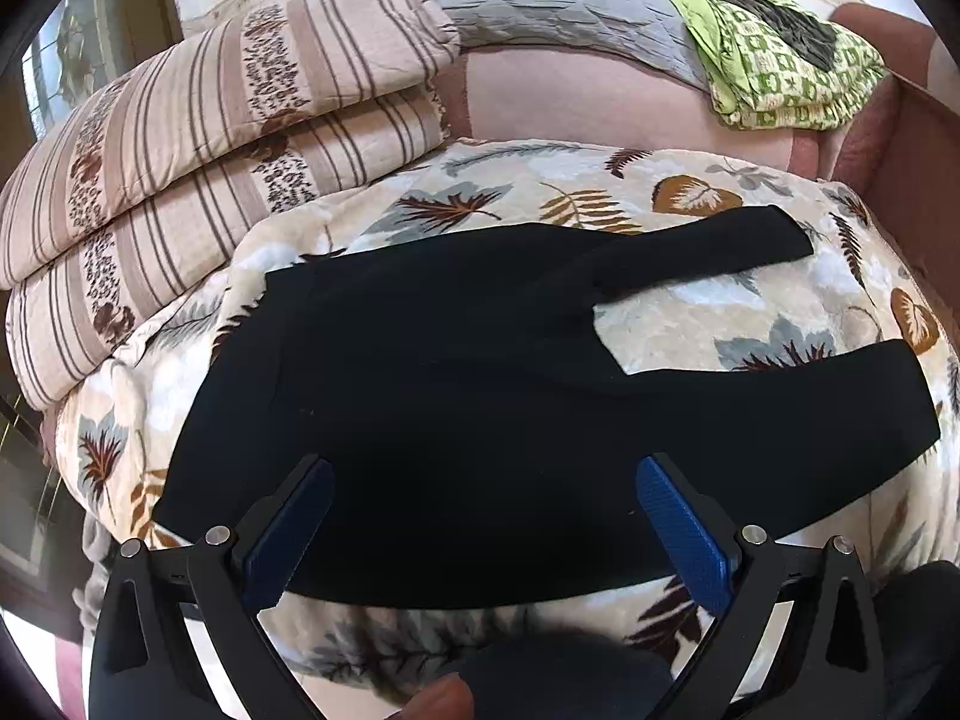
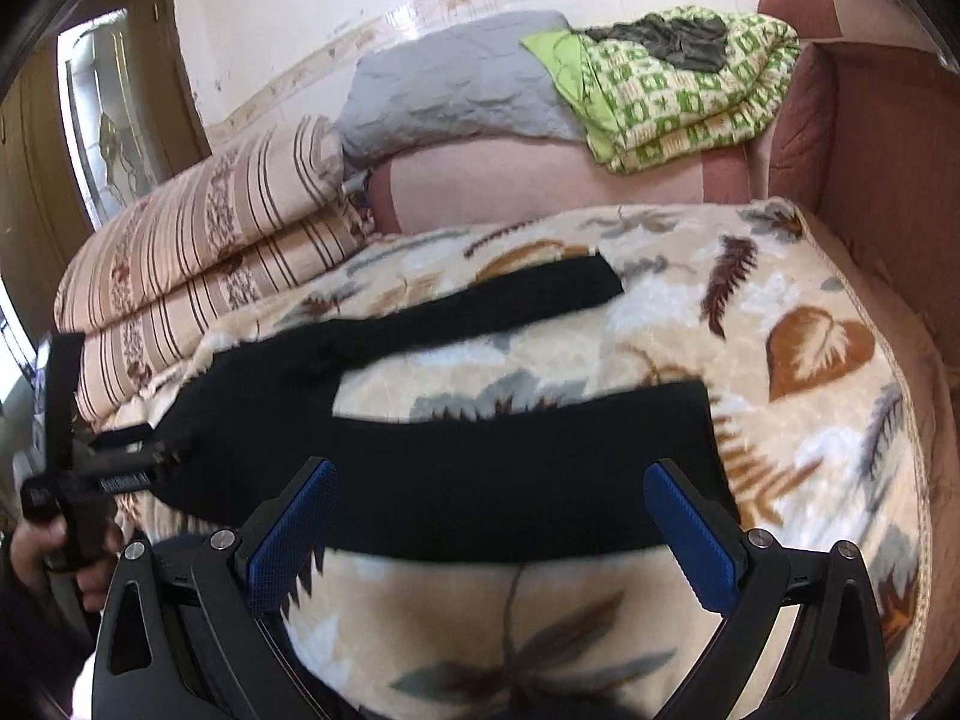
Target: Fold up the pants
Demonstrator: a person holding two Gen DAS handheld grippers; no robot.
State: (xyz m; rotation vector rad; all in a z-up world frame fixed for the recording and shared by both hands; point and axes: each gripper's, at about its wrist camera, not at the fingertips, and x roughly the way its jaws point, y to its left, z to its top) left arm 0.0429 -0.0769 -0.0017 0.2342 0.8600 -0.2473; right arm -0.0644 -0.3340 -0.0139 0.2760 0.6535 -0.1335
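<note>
Black pants (image 1: 420, 396) lie flat on a leaf-patterned blanket (image 1: 690, 324), waist to the left, the two legs spread apart toward the right. My left gripper (image 1: 483, 480) is open and empty, hovering over the waist and seat part near the front edge. In the right wrist view the pants (image 2: 480, 480) show with both legs apart. My right gripper (image 2: 489, 480) is open and empty above the near leg. The left gripper's body (image 2: 78, 480), held by a hand, shows at the far left by the waist.
A folded striped quilt (image 1: 210, 168) lies at the left. A grey quilt (image 1: 540, 0) and a green patterned one (image 1: 774, 60) sit at the back on a pink sofa (image 2: 870, 138). The sofa arm rises at the right.
</note>
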